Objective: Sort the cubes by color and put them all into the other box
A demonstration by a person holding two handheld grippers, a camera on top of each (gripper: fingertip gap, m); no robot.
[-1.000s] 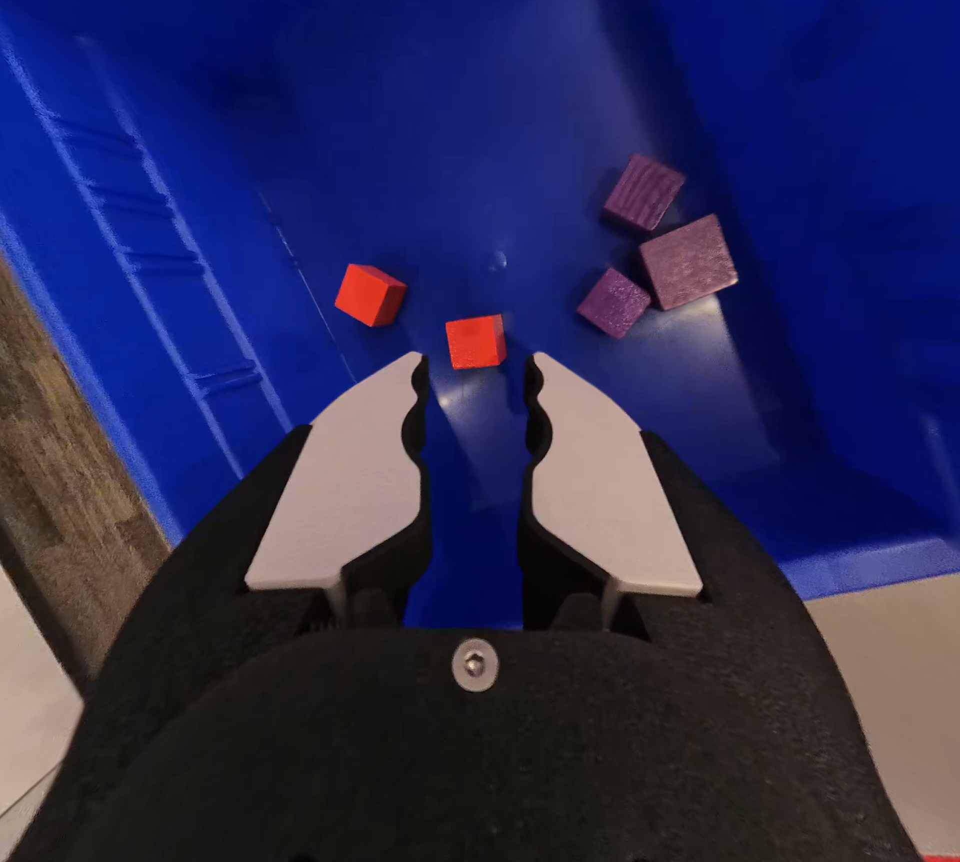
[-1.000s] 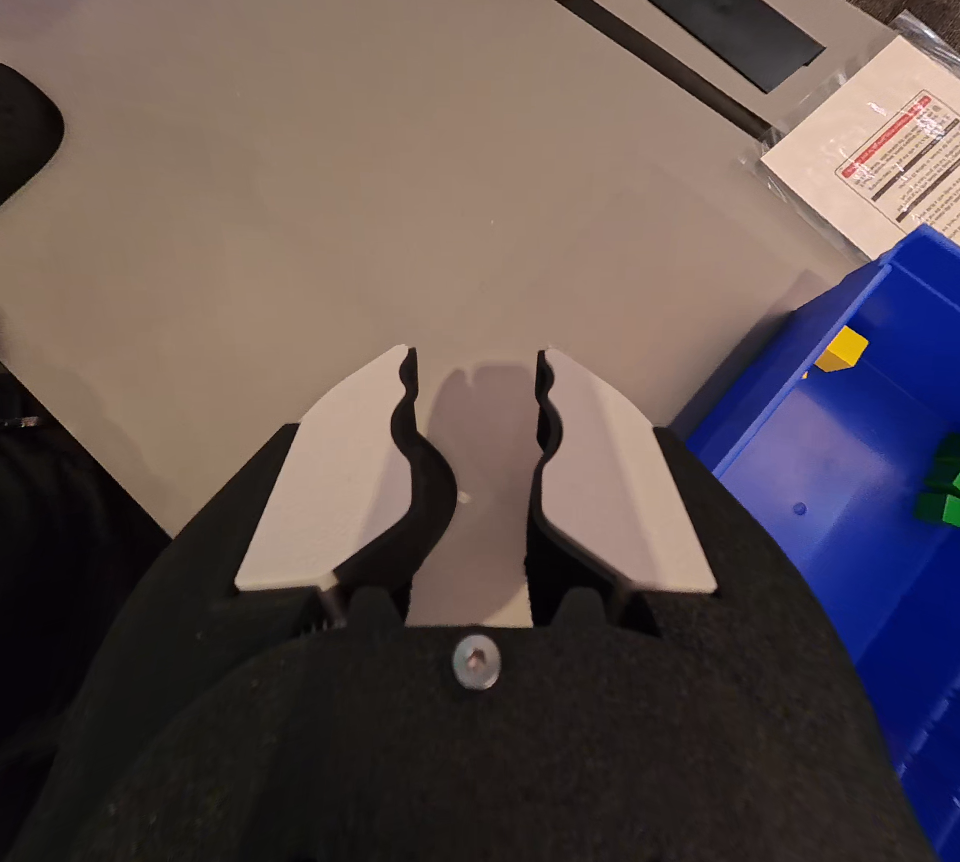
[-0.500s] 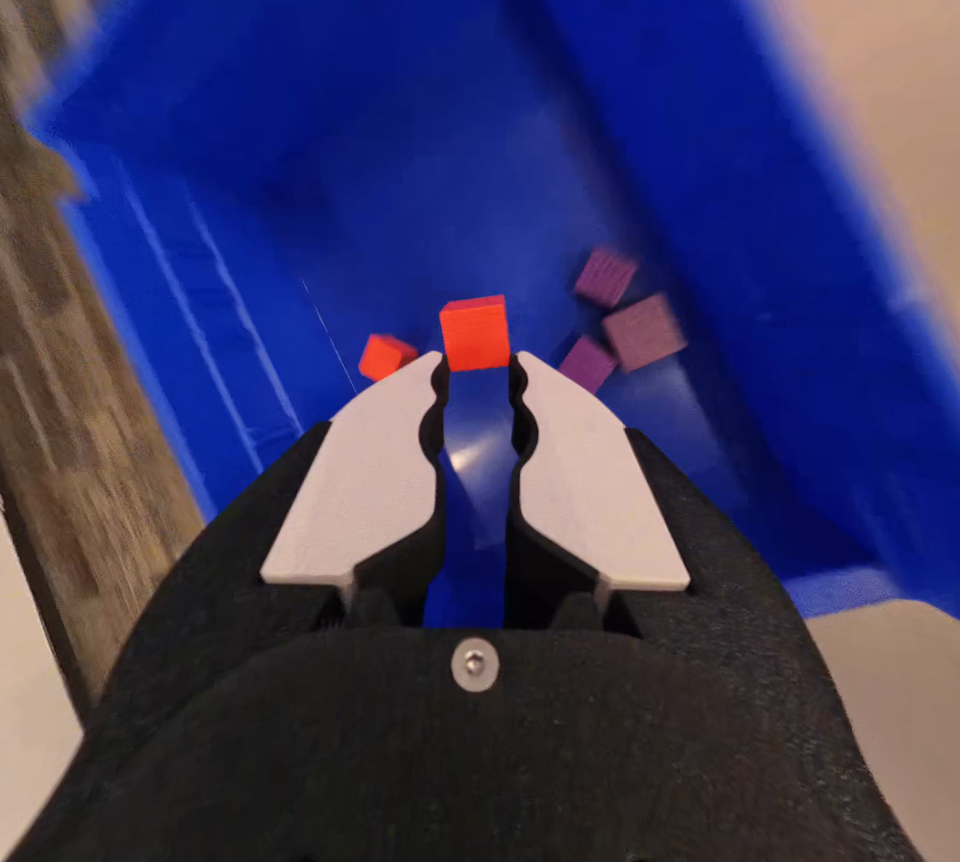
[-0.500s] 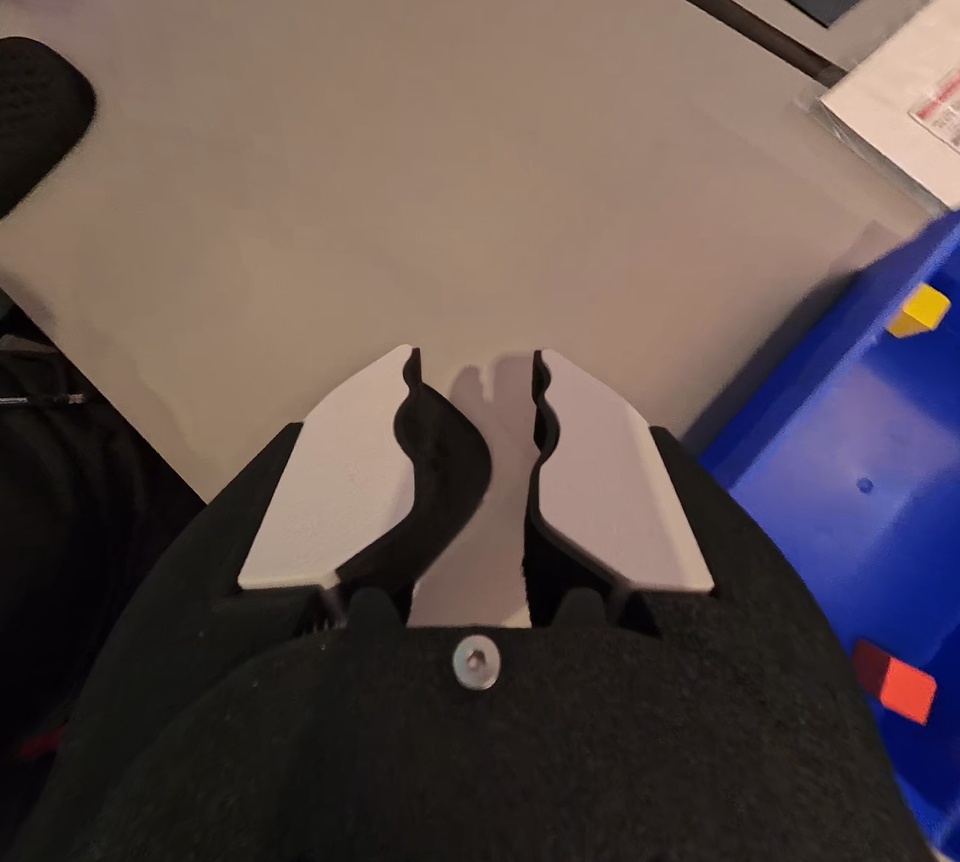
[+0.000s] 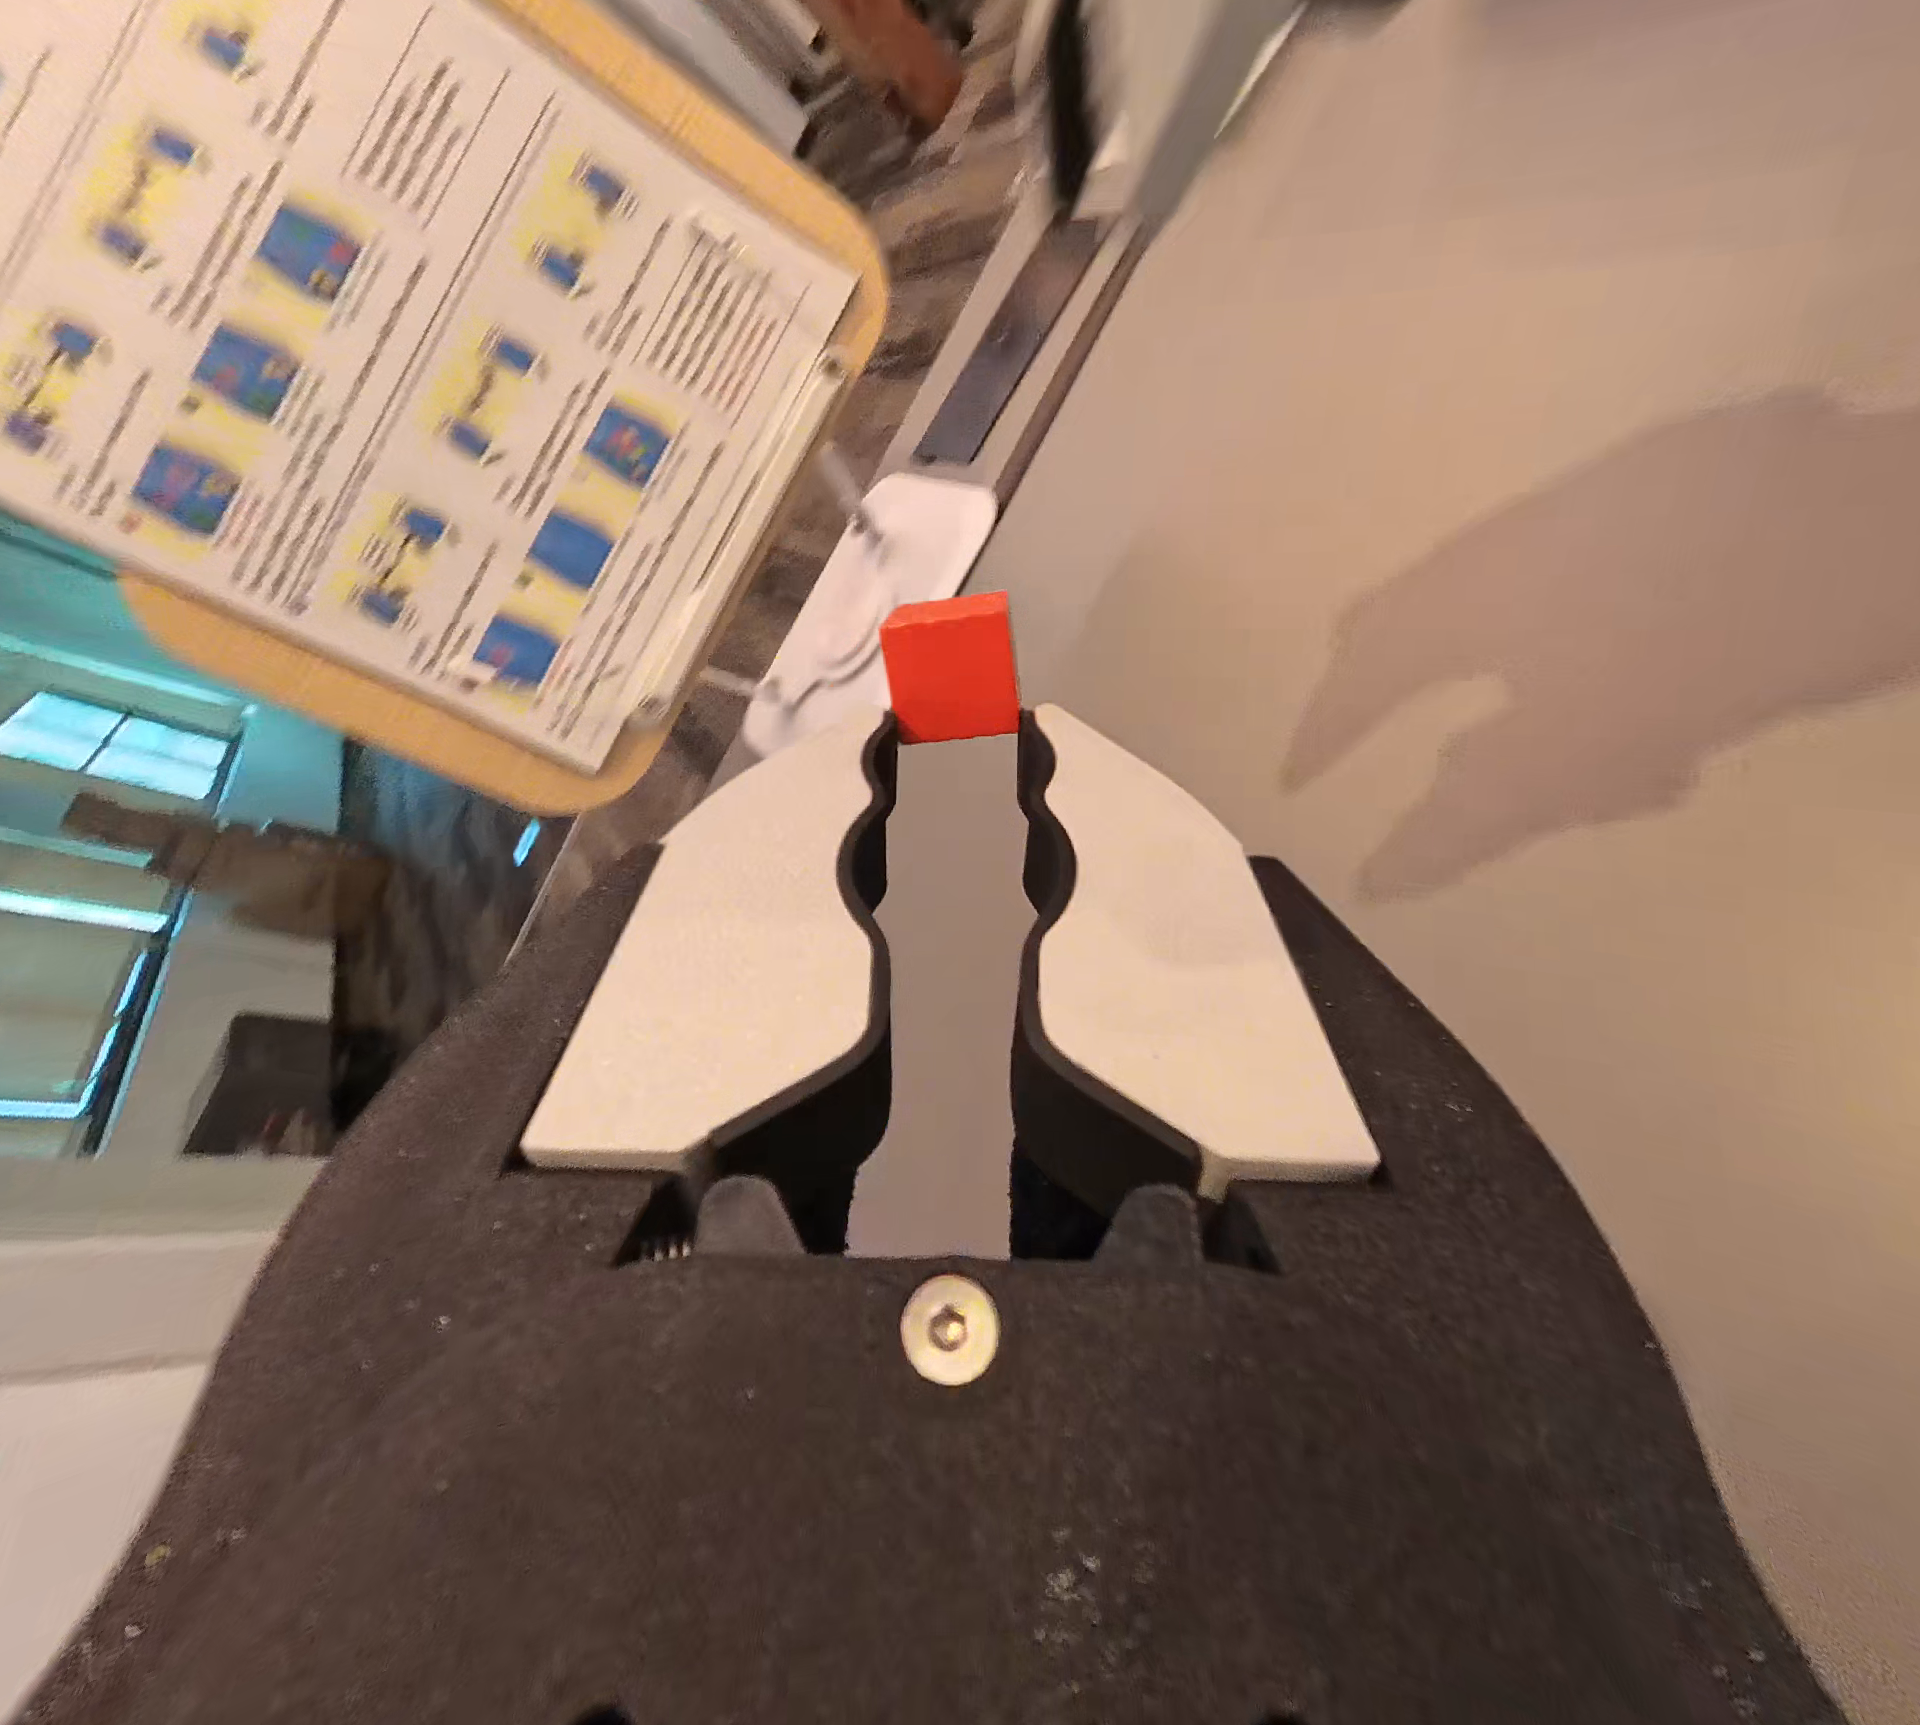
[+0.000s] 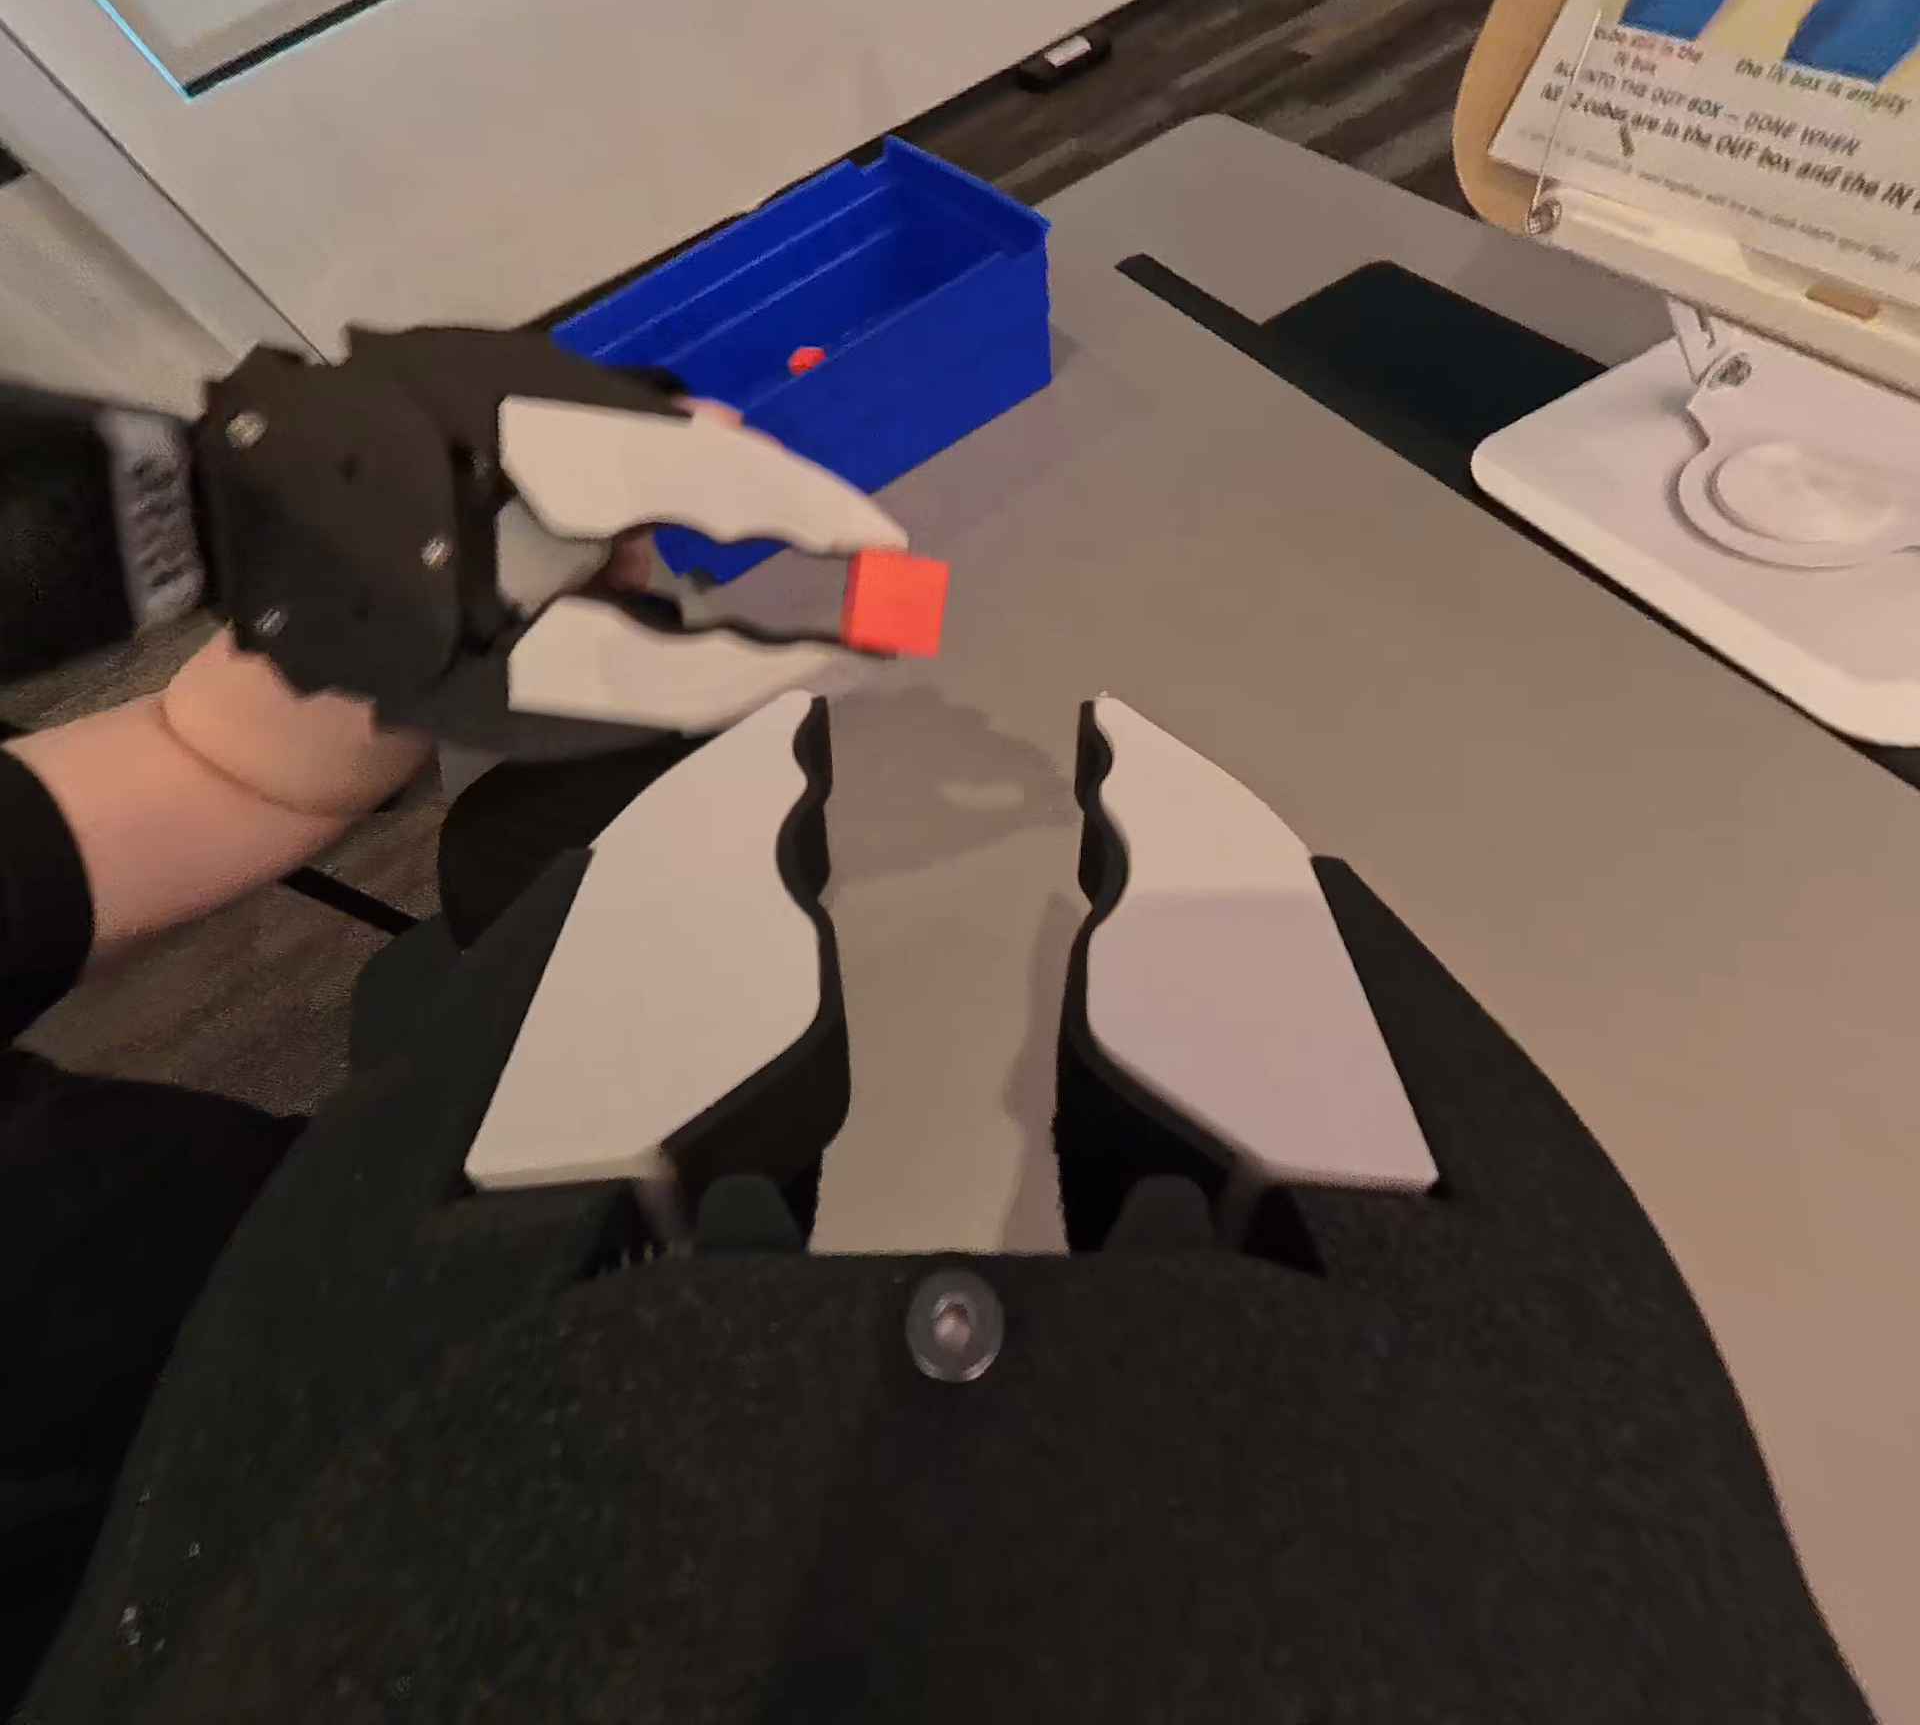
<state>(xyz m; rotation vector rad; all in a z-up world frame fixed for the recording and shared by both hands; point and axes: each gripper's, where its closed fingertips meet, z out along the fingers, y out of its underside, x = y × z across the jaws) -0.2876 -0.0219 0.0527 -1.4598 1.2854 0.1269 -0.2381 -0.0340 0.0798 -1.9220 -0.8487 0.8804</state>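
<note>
Left wrist view: the left gripper [image 5: 954, 725], black-bodied with pale grey fingers, pinches a small red wooden cube [image 5: 949, 668] at its very fingertips, the block jutting forward past the tips, held in the air over the grey tabletop [image 5: 1507, 428]. The camera is tilted hard; a blurred printed instruction sheet on a tan clipboard stand [image 5: 395, 273] fills the upper left.

Right wrist view: the right gripper [image 6: 954, 719] hangs over the same grey tabletop [image 6: 1299, 636] with its jaws parted and nothing between them. Just ahead and to the left, the left gripper [image 6: 873, 600], gripped in a person's hand [image 6: 270, 761], lies turned on its side, clamping the red cube [image 6: 896, 603] between its upper and lower fingertips, clear of the table. Behind it at the table's far edge sits a blue plastic box [image 6: 914, 345] with a second small red cube [image 6: 805, 360] inside. The clipboard stand's white base [image 6: 1683, 522] rests at right.
</note>
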